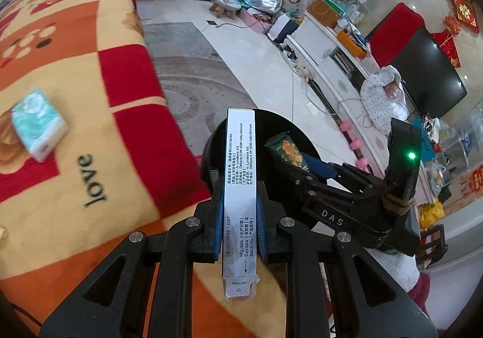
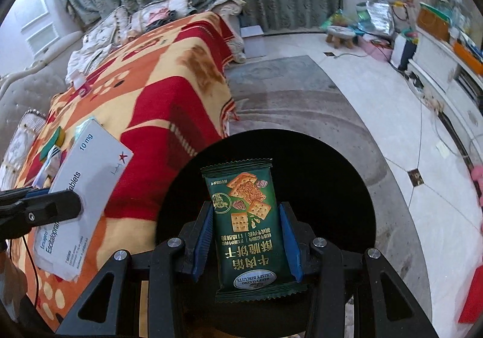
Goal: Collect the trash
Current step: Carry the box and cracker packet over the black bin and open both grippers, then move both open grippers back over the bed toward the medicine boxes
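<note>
My left gripper [image 1: 240, 214] is shut on a white medicine box [image 1: 240, 175], held edge-on above the blanket's edge; the box also shows in the right wrist view [image 2: 87, 187]. My right gripper [image 2: 246, 229] is shut on a green biscuit packet [image 2: 246, 226], which hangs over the round black bin opening [image 2: 332, 187]. The packet [image 1: 288, 154] and the bin [image 1: 271, 123] also show in the left wrist view, just right of the box. A teal tissue pack [image 1: 39, 123] lies on the blanket at the left.
A red, orange and cream blanket [image 1: 90, 114] covers the sofa on the left. A grey rug [image 2: 302, 102] and tiled floor lie beyond the bin. A white TV cabinet [image 1: 332, 66] with a TV, a small stool [image 1: 226, 6] and bags stand at the right and far end.
</note>
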A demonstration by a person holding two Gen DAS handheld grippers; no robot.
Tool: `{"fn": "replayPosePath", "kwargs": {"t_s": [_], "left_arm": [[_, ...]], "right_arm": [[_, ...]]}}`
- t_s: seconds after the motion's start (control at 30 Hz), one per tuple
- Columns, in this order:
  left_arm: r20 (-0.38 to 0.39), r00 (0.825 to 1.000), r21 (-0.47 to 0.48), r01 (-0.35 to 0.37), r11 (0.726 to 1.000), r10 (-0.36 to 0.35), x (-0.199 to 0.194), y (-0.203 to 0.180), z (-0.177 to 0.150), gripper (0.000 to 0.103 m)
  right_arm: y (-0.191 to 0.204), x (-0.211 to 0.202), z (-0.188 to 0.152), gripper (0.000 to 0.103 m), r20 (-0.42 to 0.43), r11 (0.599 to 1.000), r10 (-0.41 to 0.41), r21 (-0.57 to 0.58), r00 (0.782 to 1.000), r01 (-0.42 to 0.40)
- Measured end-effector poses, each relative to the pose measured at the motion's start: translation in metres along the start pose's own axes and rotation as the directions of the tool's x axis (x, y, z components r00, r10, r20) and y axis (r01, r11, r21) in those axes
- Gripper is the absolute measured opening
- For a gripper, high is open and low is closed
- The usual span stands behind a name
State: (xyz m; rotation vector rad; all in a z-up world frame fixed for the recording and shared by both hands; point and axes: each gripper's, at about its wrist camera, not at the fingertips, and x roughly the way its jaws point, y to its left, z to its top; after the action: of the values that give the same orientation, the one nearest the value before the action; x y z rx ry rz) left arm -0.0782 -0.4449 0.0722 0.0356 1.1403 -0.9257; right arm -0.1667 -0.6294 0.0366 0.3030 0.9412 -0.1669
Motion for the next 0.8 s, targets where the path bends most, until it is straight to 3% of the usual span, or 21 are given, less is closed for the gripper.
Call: {"fn": "replayPosePath", "kwargs": {"t_s": [0.37, 0.43, 0.47, 0.5, 0.8], "left_arm": [[-0.003, 0.998, -0.039, 0.062, 0.997, -0.062, 0.023, -0.013, 0.01, 0.019], [-0.005, 0.998, -0.045, 0.069, 0.997, -0.069, 0.024, -0.013, 0.01, 0.033], [-0.003, 0.997, -0.046, 0.077, 0.996, -0.078, 0.023, -0.012, 0.009, 0.045], [0.001, 0.997, -0.044, 0.081, 0.996, -0.081, 0.021, -0.012, 0.008, 0.048], [0.021, 1.0, -0.03, 0.001, 1.0, -0.001, 0.004, 0.0, 0.001, 0.048]], "right_arm": [[-0.017, 0.003, 0.003, 0.042, -0.006, 0.998, -0.024, 0.052, 1.0, 0.024], [-0.02, 0.001, 0.003, 0.044, -0.008, 0.997, -0.029, 0.072, 1.0, 0.029], [-0.021, 0.0, 0.003, 0.046, -0.006, 0.996, -0.029, 0.079, 1.0, 0.029], [-0.021, -0.001, 0.003, 0.046, -0.004, 0.996, -0.029, 0.082, 1.0, 0.029], [-0.016, -0.001, 0.001, 0.047, -0.014, 0.996, -0.024, 0.086, 1.0, 0.026]]}}
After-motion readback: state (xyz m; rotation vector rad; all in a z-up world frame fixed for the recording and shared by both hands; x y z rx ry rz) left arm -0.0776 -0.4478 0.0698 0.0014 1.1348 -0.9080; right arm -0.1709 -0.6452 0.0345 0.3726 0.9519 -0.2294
